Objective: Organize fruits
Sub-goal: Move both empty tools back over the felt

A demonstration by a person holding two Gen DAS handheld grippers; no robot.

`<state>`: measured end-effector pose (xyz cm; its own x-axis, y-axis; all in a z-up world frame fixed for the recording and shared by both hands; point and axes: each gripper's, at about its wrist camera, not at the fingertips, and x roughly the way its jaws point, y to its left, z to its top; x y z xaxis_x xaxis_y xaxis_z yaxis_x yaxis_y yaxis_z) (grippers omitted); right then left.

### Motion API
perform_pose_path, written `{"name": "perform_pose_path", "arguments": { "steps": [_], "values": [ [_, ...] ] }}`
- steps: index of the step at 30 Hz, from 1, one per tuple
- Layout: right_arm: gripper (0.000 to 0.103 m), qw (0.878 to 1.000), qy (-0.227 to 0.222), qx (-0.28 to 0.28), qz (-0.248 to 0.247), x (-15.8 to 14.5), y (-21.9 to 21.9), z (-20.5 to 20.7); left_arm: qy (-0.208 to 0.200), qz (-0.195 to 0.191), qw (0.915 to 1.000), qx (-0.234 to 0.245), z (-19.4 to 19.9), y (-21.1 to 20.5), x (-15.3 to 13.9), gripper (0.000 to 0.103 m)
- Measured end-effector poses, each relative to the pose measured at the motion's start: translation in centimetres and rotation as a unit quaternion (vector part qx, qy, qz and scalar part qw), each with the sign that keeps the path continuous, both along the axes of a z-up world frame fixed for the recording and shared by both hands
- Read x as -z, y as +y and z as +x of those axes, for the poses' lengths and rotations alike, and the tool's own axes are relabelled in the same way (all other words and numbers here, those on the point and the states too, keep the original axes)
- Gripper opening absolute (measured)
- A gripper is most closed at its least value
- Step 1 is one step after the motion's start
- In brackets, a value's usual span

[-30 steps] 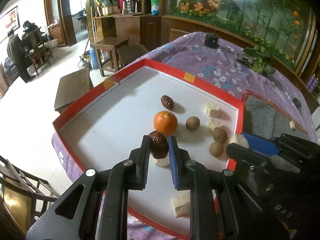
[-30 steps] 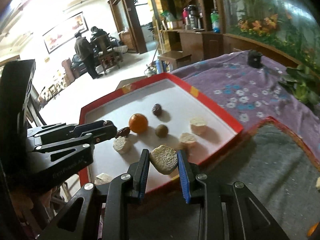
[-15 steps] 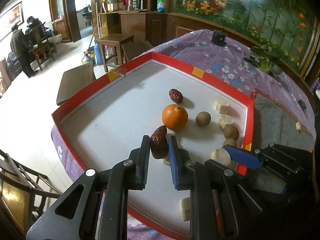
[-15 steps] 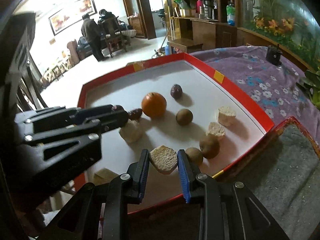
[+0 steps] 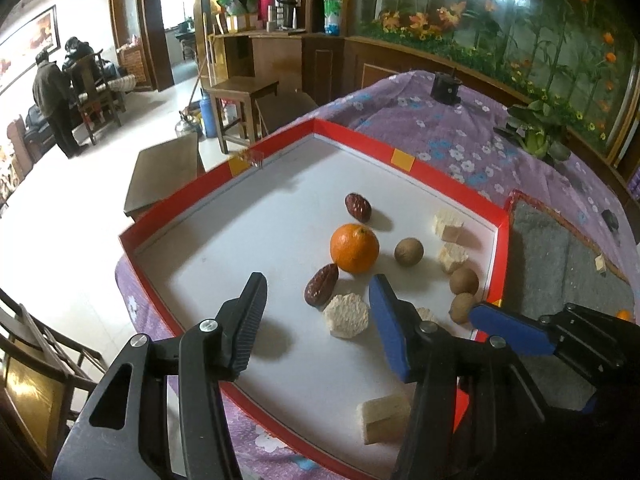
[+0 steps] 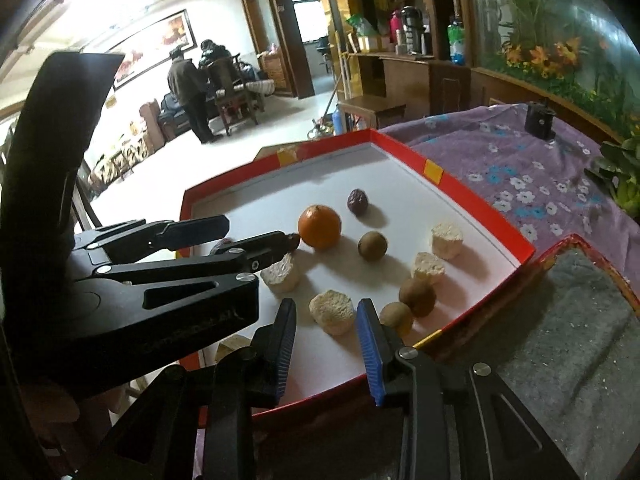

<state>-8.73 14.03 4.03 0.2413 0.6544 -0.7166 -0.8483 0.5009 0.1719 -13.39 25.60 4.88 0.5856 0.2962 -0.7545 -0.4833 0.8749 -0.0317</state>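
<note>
L gripper (image 5: 318,312): jaws just opened, spread wide, nothing pinched; lower centre of L wrist view.
Red date (image 5: 321,290): lies on tray floor in the gap betw L fingers, touching neither; just below-left of the orange.
R gripper (image 6: 326,322): jaws just eased open a bit, apart; pads flank pale chunk, a gap shows on each side, not pressing.
Pale chunk (image 6: 333,312): porous, cream, sits on tray floor betw R fingers, lower centre of R wrist view.
Orange (image 5: 354,247): mid-tray, centre of frame, upright.
2nd date (image 5: 358,207): above the orange, apart from it.
Brown round fruits: one (image 5: 409,252) right of the orange; two more (image 5: 464,280) near tray's right wall.
Other pale chunks (image 5: 448,226): along right side; one (image 5: 384,420) at bottom near front wall.
Tray (image 5: 400,145): red rim, white floor, on purple floral cloth (image 5: 460,136).
Grey mat (image 5: 560,248): right of tray, red-edged.
Bkgd: ppl standing by a chair (image 5: 96,92), upper left.
</note>
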Motion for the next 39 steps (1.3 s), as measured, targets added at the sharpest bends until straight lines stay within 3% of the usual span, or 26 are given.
{"name": "perform_pose_path", "arguments": {
  "steps": [6,10,18,21,28,39],
  "values": [
    [0.034,0.999,-0.013,0.024,0.022,-1.7,-2.5,-0.2,-0.020,0.005,0.9997,0.011,0.3,-1.6,-1.5,0.053],
    [0.036,0.998,-0.015,0.048,0.031,-2.4,-5.2,0.2,-0.035,0.007,0.9986,0.039,1.2,-4.2,-2.5,0.058],
    [0.040,0.991,-0.035,0.127,0.025,-3.1,-11.9,1.3,-0.033,-0.004,0.9943,0.101,4.2,-10.3,-2.6,0.059],
    [0.049,0.984,-0.042,0.169,0.030,-3.2,-15.2,1.8,-0.031,-0.004,0.9919,0.123,5.2,-12.7,-2.6,0.059],
    [0.050,0.970,-0.047,0.240,0.011,-3.1,-22.6,2.4,-0.023,-0.013,0.9833,0.180,7.5,-18.0,-2.3,0.059],
    [0.050,0.934,-0.030,0.355,0.003,-1.8,-34.3,3.2,0.012,-0.027,0.9686,0.247,11.5,-24.1,-0.6,0.058]
  ]
}}
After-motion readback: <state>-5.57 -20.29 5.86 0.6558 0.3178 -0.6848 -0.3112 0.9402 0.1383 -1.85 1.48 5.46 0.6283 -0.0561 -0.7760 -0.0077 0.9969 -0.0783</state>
